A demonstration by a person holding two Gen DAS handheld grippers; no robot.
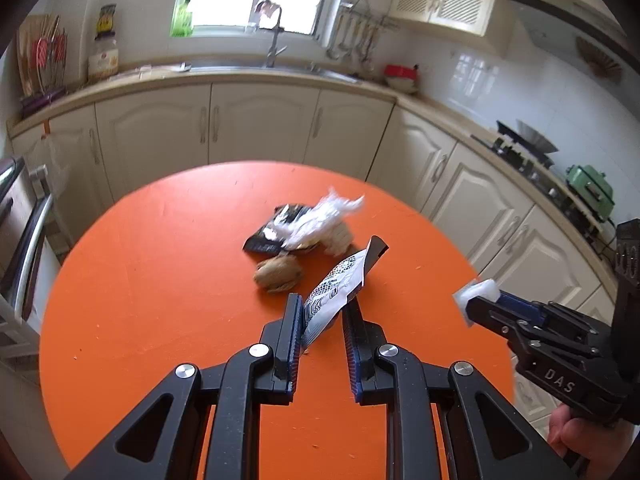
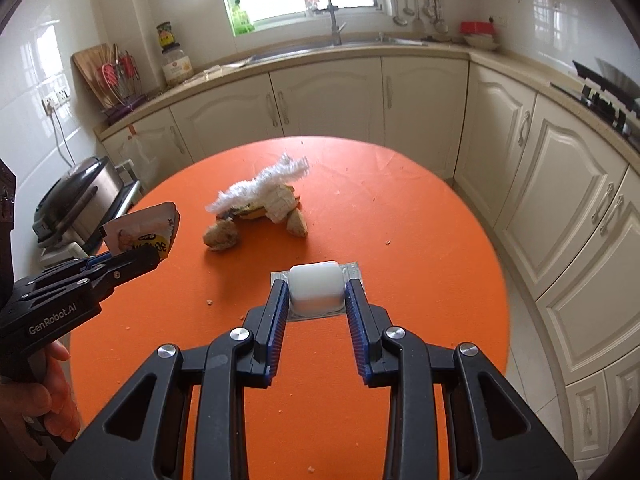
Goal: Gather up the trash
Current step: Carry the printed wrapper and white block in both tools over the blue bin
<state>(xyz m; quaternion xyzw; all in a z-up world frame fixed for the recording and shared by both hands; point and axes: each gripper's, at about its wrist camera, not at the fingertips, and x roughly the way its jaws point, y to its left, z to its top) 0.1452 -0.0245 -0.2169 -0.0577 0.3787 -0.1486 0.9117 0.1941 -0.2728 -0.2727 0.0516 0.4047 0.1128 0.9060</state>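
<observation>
So both claws have trash in them right now, held up over the round orange tabletop (image 1: 160, 280). The left claw (image 1: 322, 312) is pinched narrow on a flat printed snack wrapper (image 1: 340, 284), which sticks up and away from the pads; from the right wrist view you can see the same wrapper (image 2: 148, 232) poking out over on the left side. The right claw (image 2: 316, 300) is clamped on a small white plastic cup (image 2: 316, 286) with a foil rim, pads pressing both its sides. From the left wrist view that cup (image 1: 476, 294) shows at the tip of the right claw, off to the right.

Still sitting on the tabletop, further out toward the middle, is a little heap: crumpled white plastic (image 2: 260, 188), a dark wrapper (image 1: 268, 232) under it, and a couple of brownish lumps (image 1: 278, 274) on the near side. Some crumbs (image 2: 209, 301) are scattered about. Cream kitchen cabinets (image 2: 328, 96) run along the far wall.
</observation>
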